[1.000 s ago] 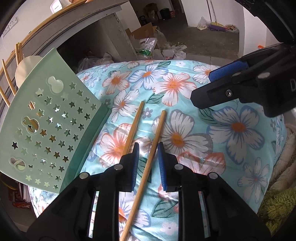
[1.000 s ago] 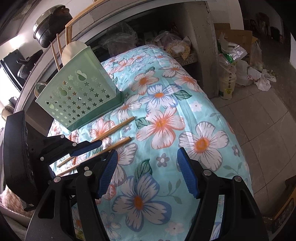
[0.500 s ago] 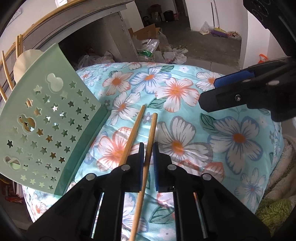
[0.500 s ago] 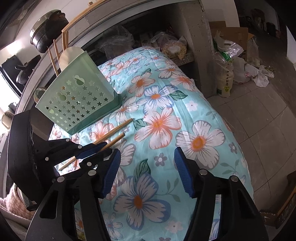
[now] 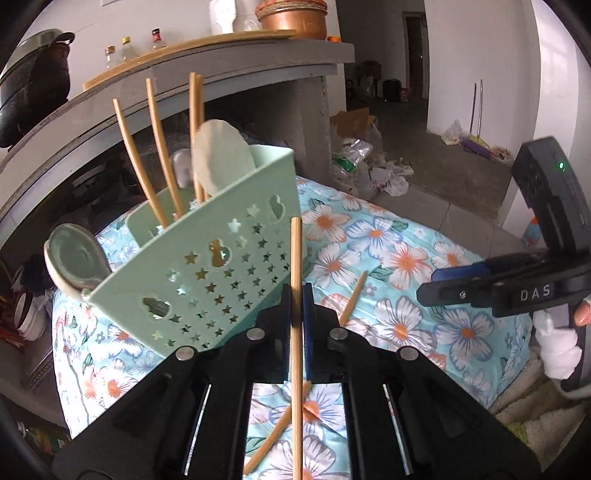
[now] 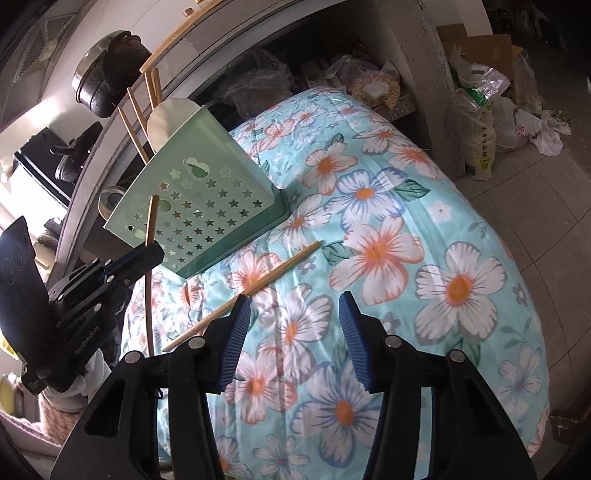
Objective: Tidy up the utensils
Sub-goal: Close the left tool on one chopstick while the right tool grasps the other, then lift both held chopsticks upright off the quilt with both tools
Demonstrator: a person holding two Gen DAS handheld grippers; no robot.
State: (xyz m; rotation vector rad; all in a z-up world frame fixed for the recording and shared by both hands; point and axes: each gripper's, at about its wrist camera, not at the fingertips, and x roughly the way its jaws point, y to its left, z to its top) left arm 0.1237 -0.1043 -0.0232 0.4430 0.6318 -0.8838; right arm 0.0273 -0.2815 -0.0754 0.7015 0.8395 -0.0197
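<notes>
While the left gripper (image 5: 296,304) clamps one chopstick (image 5: 296,266) upright, the right gripper (image 6: 293,336), jaws apart, hovers beside the other chopstick (image 6: 258,286).

- Grey concrete counter (image 5: 236,70), curved by the lens, bearing a black pot (image 5: 31,99), bottles (image 5: 127,48) and a copper bowl (image 5: 291,16).
- White walls (image 5: 480,55); grey floor (image 5: 424,162) strewn with plastic bags (image 5: 373,166).
- Floral turquoise cloth (image 6: 388,240) over the work surface.
- Cardboard box (image 6: 476,48) beside a concrete pillar (image 6: 424,66).
</notes>
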